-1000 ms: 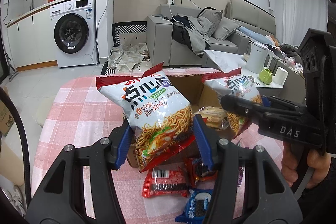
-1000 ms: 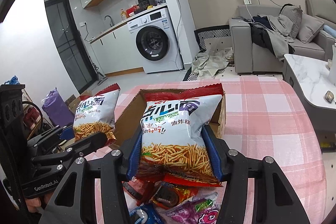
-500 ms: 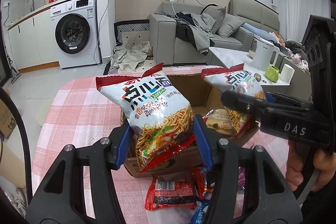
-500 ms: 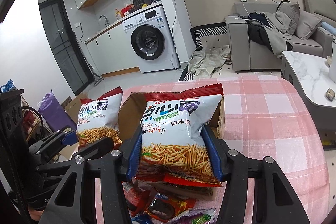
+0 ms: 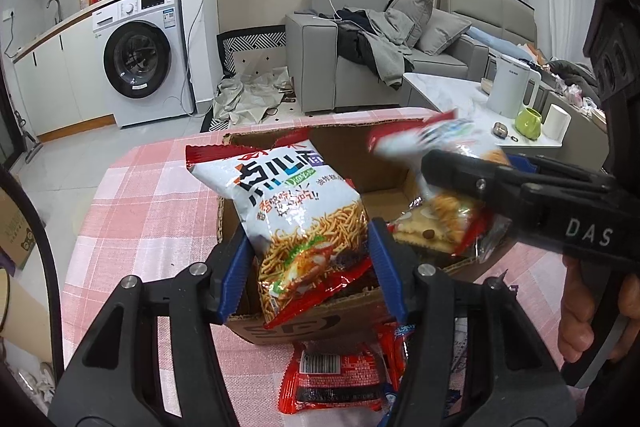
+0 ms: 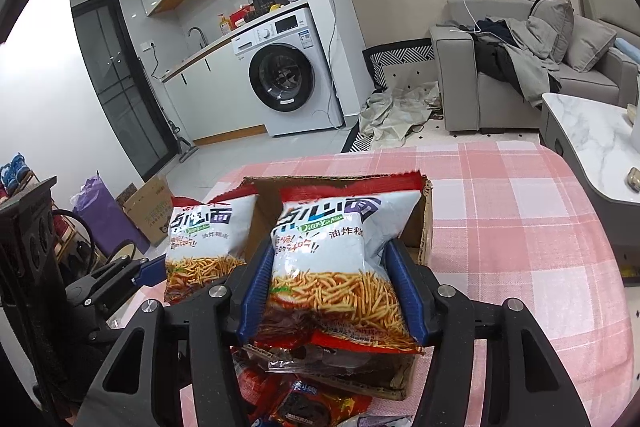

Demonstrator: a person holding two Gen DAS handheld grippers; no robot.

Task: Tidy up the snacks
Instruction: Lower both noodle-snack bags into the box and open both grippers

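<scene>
Over the open cardboard box (image 5: 304, 323) I hold two white-and-red bags of fried noodle snack. My left gripper (image 5: 308, 247) is shut on one bag (image 5: 288, 203), upright above the box's near left corner. The other bag (image 6: 332, 259) sits between the blue pads of my right gripper (image 6: 330, 267), whose jaws are opening. In the left wrist view that bag (image 5: 436, 143) is blurred and tipping over the box's right side, loose in the jaws. A biscuit pack (image 5: 424, 231) lies inside the box.
Several small red and dark snack packs (image 5: 332, 379) lie on the pink checked tablecloth (image 6: 520, 227) in front of the box. A hand (image 5: 592, 307) holds the right gripper's handle. A marble side table with a kettle (image 5: 512, 91) stands to the right.
My left gripper has carried its bag forward and down over the box. The right gripper's jaws have widened, and its bag has tipped towards the box.
</scene>
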